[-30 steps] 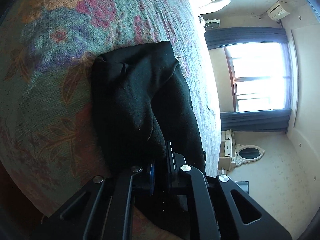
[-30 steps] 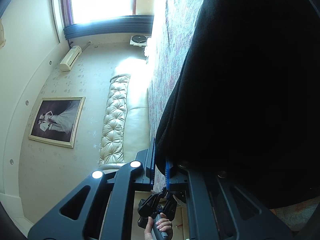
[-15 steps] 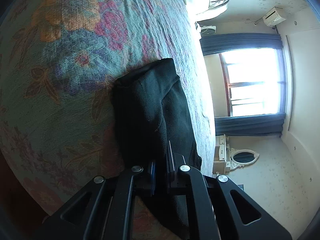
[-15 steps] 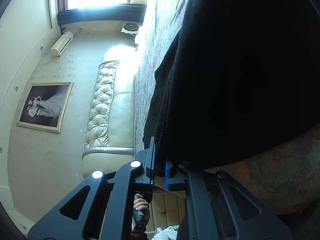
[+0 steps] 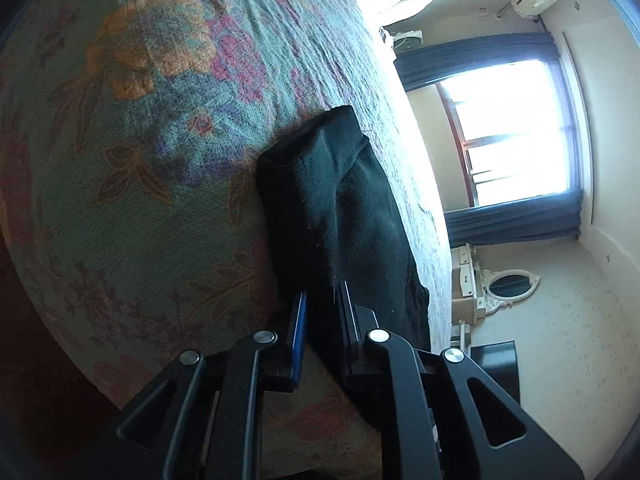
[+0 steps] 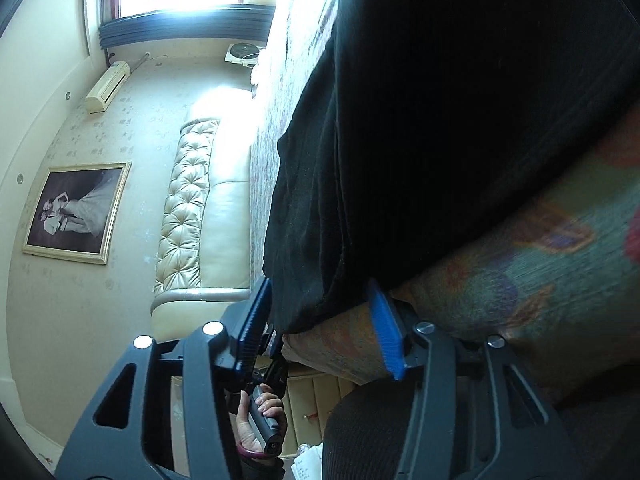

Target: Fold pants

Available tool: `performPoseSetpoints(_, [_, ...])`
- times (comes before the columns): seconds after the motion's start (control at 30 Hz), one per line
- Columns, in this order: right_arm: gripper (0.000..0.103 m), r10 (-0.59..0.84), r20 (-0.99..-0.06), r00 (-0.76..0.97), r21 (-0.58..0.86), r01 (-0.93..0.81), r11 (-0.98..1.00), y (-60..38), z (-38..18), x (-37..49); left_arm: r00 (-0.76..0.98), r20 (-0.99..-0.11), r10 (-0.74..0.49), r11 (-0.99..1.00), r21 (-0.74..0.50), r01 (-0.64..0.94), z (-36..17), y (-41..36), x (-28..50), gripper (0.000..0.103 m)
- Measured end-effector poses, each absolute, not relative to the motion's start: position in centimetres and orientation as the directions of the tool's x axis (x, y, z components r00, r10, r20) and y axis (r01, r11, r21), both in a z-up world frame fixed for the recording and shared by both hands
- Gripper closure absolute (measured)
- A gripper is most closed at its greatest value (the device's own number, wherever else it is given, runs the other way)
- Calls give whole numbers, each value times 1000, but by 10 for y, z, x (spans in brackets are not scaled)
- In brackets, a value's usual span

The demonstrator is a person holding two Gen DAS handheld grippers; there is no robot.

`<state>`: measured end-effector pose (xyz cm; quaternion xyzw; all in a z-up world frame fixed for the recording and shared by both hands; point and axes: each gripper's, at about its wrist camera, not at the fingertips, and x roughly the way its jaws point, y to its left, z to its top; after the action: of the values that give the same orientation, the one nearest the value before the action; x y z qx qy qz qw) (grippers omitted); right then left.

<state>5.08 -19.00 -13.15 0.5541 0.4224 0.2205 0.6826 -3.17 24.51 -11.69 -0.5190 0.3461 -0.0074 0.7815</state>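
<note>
Here, one pair of folded black fabric pants (image 5: 340, 216) lies on the floral woven bedspread (image 5: 152, 128). The left gripper (image 5: 322, 322) sits slightly parted around the hem at six o'clock. The right gripper (image 6: 320, 320) gapes wide, cloth edge between its two blue pads (image 6: 386, 336), unclamped.

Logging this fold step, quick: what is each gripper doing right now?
Left gripper: partly open, black pants between its fingers.
Right gripper: open wide, pants edge between fingers, not clamped.
</note>
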Motion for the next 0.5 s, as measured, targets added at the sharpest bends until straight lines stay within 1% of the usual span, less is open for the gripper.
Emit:
performPoseSetpoints(0.03, [43, 743, -340, 577, 939, 164, 303, -209, -123, 49, 750, -557, -357, 514, -788, -340, -108, 239, -34, 75])
performPoseSetpoints(0.1, [43, 658, -355, 665, 928, 164, 335, -254, -105, 47, 742, -574, -348, 598, -745, -296, -92, 226, -40, 70])
performPoseSetpoints(0.13, [40, 611, -373, 698, 917, 177, 358, -279, -96, 47, 736, -578, -352, 632, -727, -269, -84, 218, -40, 68])
performPoseSetpoints(0.17, [39, 568, -389, 725, 907, 195, 373, -303, -88, 49, 729, -582, -360, 659, -712, -242, -77, 209, -38, 64])
performPoseSetpoints(0.2, [38, 514, -385, 767, 905, 205, 372, -327, -78, 50, 723, -582, -372, 681, -700, -213, -70, 200, -36, 59])
performPoseSetpoints(0.23, [35, 465, -375, 802, 906, 211, 367, -349, -68, 51, 716, -578, -391, 694, -696, -183, -64, 189, -32, 49])
performPoseSetpoints(0.27, [31, 440, -376, 815, 903, 217, 370, -366, -60, 56, 707, -568, -422, 693, -705, -152, -60, 177, -26, 43])
performPoseSetpoints(0.3, [27, 423, -388, 819, 896, 226, 382, -380, -51, 66, 694, -553, -461, 682, -721, -122, -57, 165, -21, 42])
performPoseSetpoints(0.37, [27, 402, -419, 814, 869, 233, 436, -397, -36, 92, 660, -532, -531, 653, -753, -82, -56, 137, -6, 40])
performPoseSetpoints(0.4, [26, 411, -458, 788, 841, 235, 487, -397, -30, 112, 638, -523, -566, 635, -769, -67, -57, 121, 3, 39])
performPoseSetpoints(0.47, [26, 397, -542, 741, 774, 255, 580, -400, -23, 154, 593, -507, -625, 596, -801, -57, -62, 88, 18, 34])
performPoseSetpoints(0.5, [26, 391, -584, 712, 739, 265, 620, -399, -22, 177, 569, -497, -655, 572, -818, -56, -65, 71, 23, 33])
